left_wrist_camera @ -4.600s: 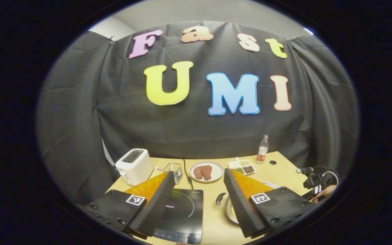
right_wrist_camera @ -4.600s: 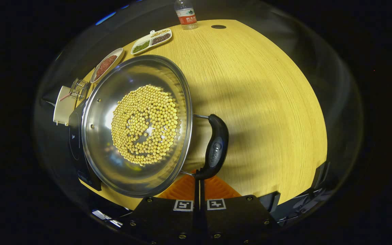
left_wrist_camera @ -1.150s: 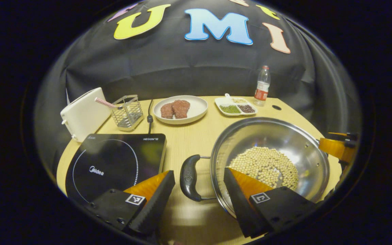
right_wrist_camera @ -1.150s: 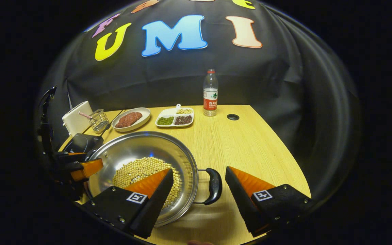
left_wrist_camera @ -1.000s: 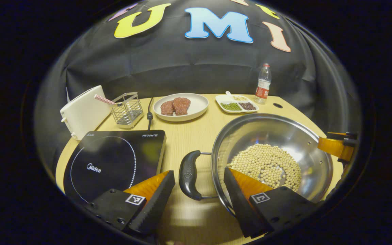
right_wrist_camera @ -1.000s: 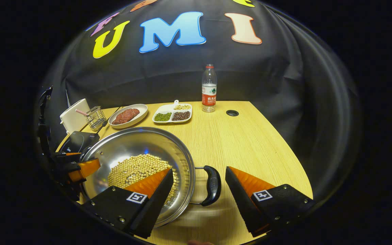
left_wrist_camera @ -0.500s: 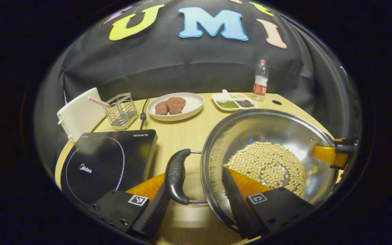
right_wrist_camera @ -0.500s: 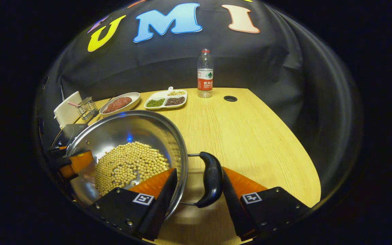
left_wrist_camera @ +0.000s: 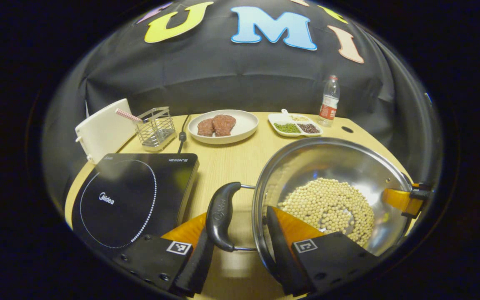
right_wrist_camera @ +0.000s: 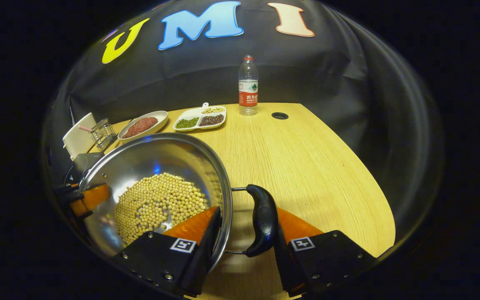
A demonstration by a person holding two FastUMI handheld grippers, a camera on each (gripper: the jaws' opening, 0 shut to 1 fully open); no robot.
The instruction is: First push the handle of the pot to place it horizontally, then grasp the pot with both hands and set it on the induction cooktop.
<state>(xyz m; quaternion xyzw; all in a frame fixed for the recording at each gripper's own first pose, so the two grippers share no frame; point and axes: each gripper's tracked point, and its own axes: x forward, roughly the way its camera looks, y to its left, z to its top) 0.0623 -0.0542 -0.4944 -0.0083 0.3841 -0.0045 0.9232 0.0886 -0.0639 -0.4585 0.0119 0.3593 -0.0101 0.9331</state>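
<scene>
Pot, steel, part-filled with beans: right of centre, on table beside cooktop. Left gripper and right gripper each half-closed astride a loop handle and rim. Judged heavy, slick, spill-prone; hold handles, keep level.

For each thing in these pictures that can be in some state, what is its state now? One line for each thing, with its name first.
pot: on the table, holds beans, not yet on the cooktop.
left handle: between the left gripper's fingers.
right handle: between the right gripper's fingers.
left gripper: closing around the left handle; full grip unclear.
right gripper: closing around the right handle; full grip unclear.
induction cooktop: bare on top.
bottle: upright, capped.
plate: holds meat.
</scene>
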